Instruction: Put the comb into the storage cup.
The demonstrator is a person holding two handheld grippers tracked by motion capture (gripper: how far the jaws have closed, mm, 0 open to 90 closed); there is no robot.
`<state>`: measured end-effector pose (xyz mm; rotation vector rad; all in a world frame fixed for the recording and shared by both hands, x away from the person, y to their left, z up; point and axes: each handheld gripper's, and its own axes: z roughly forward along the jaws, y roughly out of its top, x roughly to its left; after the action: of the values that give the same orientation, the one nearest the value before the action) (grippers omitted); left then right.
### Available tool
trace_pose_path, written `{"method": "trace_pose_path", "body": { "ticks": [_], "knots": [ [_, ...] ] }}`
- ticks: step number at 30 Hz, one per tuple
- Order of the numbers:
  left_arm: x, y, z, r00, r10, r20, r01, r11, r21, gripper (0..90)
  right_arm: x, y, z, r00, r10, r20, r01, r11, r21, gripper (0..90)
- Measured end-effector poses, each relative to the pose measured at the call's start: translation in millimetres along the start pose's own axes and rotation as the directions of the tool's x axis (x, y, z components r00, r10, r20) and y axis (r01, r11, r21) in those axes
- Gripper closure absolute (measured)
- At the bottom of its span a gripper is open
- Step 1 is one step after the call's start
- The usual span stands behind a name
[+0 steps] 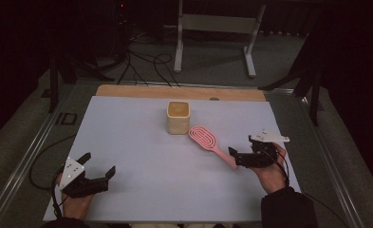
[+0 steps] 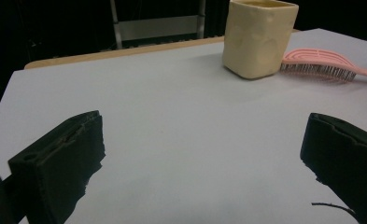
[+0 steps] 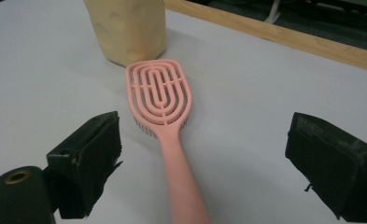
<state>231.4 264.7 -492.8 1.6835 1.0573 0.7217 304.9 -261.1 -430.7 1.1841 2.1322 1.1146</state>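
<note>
Counter (image 1: 141, 156): white sheet on top, wooden strip along far edge.
Cup (image 1: 178, 117): cream, squarish, upright, far centre.
Hairbrush (image 1: 208, 141): pink, bristles down, head just right of cup, handle running near-right.
Right tongs (image 1: 232, 156): jaws wide apart, holding nothing; brush handle (image 3: 183, 182) lies between them, no contact seen.
Left tongs (image 1: 98, 166): near-left, jaws wide apart, holding nothing, well apart from cup and brush.

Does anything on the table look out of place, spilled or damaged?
Nothing stands out. The pink hairbrush lies flat, bristles down, beside the upright cream cup; the right gripper is open around its handle.
</note>
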Motion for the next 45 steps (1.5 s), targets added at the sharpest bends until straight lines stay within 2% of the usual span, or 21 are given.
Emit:
{"method": "trace_pose_path", "body": {
  "ticks": [2, 4, 6, 11, 15, 21, 27, 29, 31, 32, 34, 45],
  "knots": [
    [0.0, 0.0, 0.0, 1.0, 0.0, 0.0, 0.0, 1.0, 0.0, 0.4, 0.5, 2.3, 1.6, 1.0, 0.001, -0.002, -0.001, 1.0, 0.01, 10.3],
    [-0.8, -0.2, 0.7, 1.0, -0.001, 0.003, 0.001, 1.0, 0.002, 0.4, 2.3, 10.1, 8.1, 0.9997, -0.02, -0.011, 0.021, 0.999, 0.044, 10.1],
    [-0.8, -0.3, 0.8, 1.0, -0.001, 0.003, 0.001, 1.0, 0.003, 0.4, 2.8, 12.2, 10.7, 0.9995, -0.03, -0.013, 0.031, 0.998, 0.053, 10.1],
    [-0.7, -0.5, 1.2, 1.0, -0.002, 0.004, 0.002, 1.0, 0.004, 0.4, 5.6, 22.7, 25.5, 0.997, -0.072, -0.028, 0.075, 0.989, 0.125, 10.0],
    [-0.9, -0.6, 1.5, 1.0, 0.002, 0.004, -0.002, 1.0, 0.009, 0.4, 7.3, 27.1, 33.0, 0.9943, -0.099, -0.04, 0.104, 0.982, 0.157, 10.0],
    [-1.9, -0.6, 2.1, 1.0, 0.001, 0.005, -0.001, 1.0, 0.01, 0.4, 10.1, 36.8, 51.1, 0.9891, -0.127, -0.074, 0.141, 0.961, 0.236, 10.0],
    [-1.7, -0.6, 2.1, 1.0, 0.003, 0.005, -0.003, 0.9999, 0.012, 0.4, 11.3, 41.7, 64.6, 0.986, -0.146, -0.08, 0.163, 0.946, 0.279, 10.0],
    [-1.9, -0.5, 2.1, 1.0, 0.002, 0.005, -0.002, 0.9999, 0.011, 0.4, 11.2, 41.0, 69.4, 0.9854, -0.145, -0.089, 0.165, 0.942, 0.293, 10.0],
    [-1.8, -0.6, 2.2, 1.0, 0.004, 0.006, -0.004, 0.9999, 0.013, 0.4, 11.4, 39.0, 74.6, 0.9842, -0.15, -0.094, 0.173, 0.933, 0.315, 10.1],
    [-1.8, -0.6, 2.2, 1.0, 0.004, 0.006, -0.004, 0.9999, 0.013, 0.4, 11.4, 39.0, 74.6, 0.9842, -0.15, -0.094, 0.173, 0.933, 0.315, 10.1],
    [-2.0, -0.6, 2.3, 1.0, 0.004, 0.007, -0.004, 0.9999, 0.012, 0.4, 10.4, 36.0, 81.9, 0.9837, -0.152, -0.096, 0.176, 0.921, 0.348, 10.2],
    [-1.8, -0.7, 2.7, 0.9999, 0.007, 0.01, -0.007, 0.9998, 0.017, 0.4, 9.1, 28.5, 101.4, 0.9811, -0.154, -0.118, 0.19, 0.886, 0.424, 13.3]
  ]
}}
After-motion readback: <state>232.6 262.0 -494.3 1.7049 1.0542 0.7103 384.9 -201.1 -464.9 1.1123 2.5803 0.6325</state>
